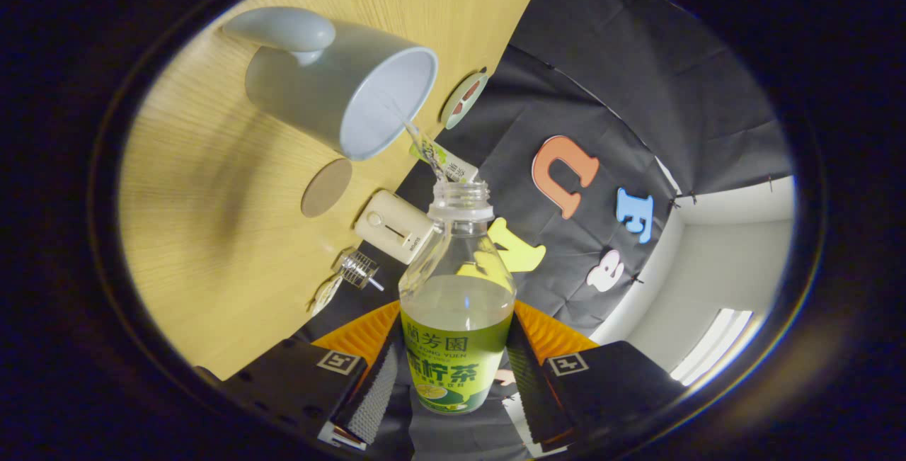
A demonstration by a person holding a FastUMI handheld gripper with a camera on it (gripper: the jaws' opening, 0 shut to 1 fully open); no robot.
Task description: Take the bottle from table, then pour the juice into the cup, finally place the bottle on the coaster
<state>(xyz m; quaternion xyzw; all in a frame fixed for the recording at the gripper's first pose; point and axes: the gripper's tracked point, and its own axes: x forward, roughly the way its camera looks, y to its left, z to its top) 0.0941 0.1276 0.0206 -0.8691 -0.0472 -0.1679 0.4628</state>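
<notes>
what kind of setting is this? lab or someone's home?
Looks like a staged recording booth, not a home: black cloth wall behind a bare wood-grain table with a few props, a cup and a round coaster. The tool is shut on the bottle, pouring into the cup.

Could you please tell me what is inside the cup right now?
A thin stream of juice runs from the bottle, held between the jaws of the gripper, into the cup. Its pale inner wall shows; its bottom is hidden.
</notes>
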